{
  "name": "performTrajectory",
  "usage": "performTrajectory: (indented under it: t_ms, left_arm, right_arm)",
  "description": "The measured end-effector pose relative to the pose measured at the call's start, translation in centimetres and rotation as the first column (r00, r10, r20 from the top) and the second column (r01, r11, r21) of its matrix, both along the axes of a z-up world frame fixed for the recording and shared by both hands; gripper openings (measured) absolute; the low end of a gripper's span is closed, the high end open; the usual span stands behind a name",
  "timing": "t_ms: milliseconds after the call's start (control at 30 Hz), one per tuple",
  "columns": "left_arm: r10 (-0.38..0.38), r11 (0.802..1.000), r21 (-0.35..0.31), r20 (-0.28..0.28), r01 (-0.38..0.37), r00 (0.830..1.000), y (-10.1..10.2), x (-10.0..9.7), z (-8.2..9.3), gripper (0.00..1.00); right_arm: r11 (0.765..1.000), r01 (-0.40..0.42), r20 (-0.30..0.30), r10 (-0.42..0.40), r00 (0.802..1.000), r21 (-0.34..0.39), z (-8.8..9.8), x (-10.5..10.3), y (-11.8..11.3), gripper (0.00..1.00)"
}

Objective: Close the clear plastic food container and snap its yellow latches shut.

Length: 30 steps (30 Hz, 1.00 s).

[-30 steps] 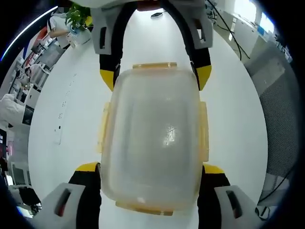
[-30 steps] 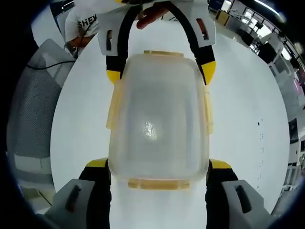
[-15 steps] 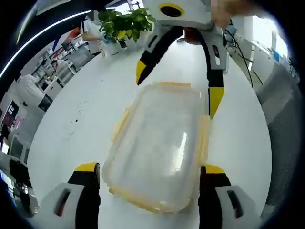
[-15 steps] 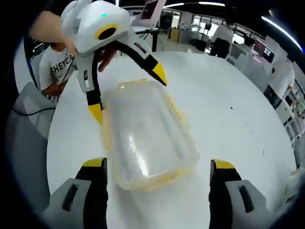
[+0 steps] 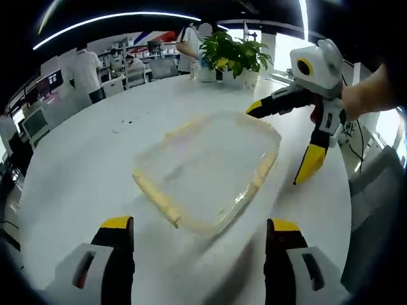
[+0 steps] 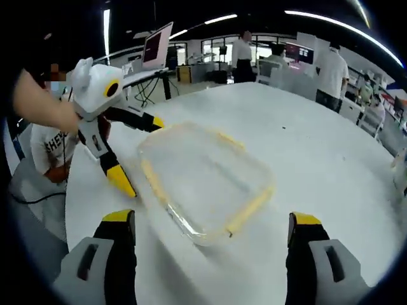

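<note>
On the white counter [image 5: 76,165] the clear plastic food container [image 5: 206,168] now sits alone, lid down on it, w/ neither gripper touching it. A sec ago both pairs of jaws bracketed its ends from directly above; since then I've pulled both hands up and back, so each view looks at it obliquely and it seems farther off. My read: lid-pressing pass is over and the grippers are backing away, either done or resetting. The yellow latches [image 5: 156,198] lie flat along the rim as far as I can tell, but motion blur keeps me from confirming each is snapped.

Going L to R in the left gripper view: office desks and people at far left, then the container mid-frame, a potted plant [image 5: 230,56] behind it, then the right gripper [image 5: 283,143] at right, jaws spread wide, held in a hand [image 5: 372,92]. My left gripper [image 5: 200,238] has its jaws apart w/ bare counter between them.

Right gripper view gives the opposite side: the left gripper [image 6: 137,152] comes in from the left, jaws apart, just beside the container's [image 6: 203,181] near-left edge, not touching. It also shows a monitor [image 6: 158,43] and a seated person in a white shirt [image 6: 48,149], which the other view lacks; the plant is the left gripper view's alone. My right gripper's [image 6: 210,238] jaws stand wide, empty.
</note>
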<state>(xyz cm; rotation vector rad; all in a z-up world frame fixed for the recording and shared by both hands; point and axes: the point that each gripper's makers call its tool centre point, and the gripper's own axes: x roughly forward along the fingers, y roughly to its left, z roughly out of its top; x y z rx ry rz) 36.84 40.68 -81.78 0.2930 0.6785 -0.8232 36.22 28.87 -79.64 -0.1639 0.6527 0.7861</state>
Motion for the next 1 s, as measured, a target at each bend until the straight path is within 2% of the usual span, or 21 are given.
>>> performTrajectory:
  t_ms: [167,300,400,500,567,933,1000]
  left_arm:
    - [0.055,0.996,-0.064,0.0,-0.055,0.999,0.0,-0.2,0.3,0.84]
    - [0.067,0.995,-0.076,-0.028,-0.069,0.997,0.0,-0.6,0.2,0.82]
    - [0.064,0.995,-0.071,-0.016,-0.065,0.998,0.2,-1.0,0.4,0.82]
    - [0.095,0.993,-0.073,-0.008,-0.096,0.995,0.9,-1.2,0.5,0.83]
    - [0.115,0.988,-0.102,-0.025,-0.117,0.993,1.1,-1.8,0.8,0.83]
    - [0.149,0.982,-0.112,-0.046,-0.153,0.988,3.6,-4.0,1.0,0.81]
    - [0.166,0.976,-0.133,-0.049,-0.171,0.985,4.1,-4.3,1.4,0.8]
  right_arm:
    - [0.999,0.025,-0.015,-0.024,1.0,0.024,-0.1,-0.7,-0.1,0.99]
    - [1.0,0.024,-0.032,-0.024,0.999,0.018,-0.3,-1.4,-0.1,0.99]
    - [0.999,0.036,-0.03,-0.035,0.999,0.035,0.2,-1.7,-0.3,0.99]
    - [0.999,0.041,-0.027,-0.04,0.999,0.033,0.3,-2.0,-0.4,0.99]
    - [0.998,0.047,-0.026,-0.046,0.999,0.033,0.3,-2.1,-0.7,0.98]
    - [0.989,0.13,-0.031,-0.128,0.991,0.071,1.6,-2.9,-3.1,0.96]
    - [0.987,0.138,-0.036,-0.136,0.99,0.076,1.8,-3.4,-3.6,0.96]
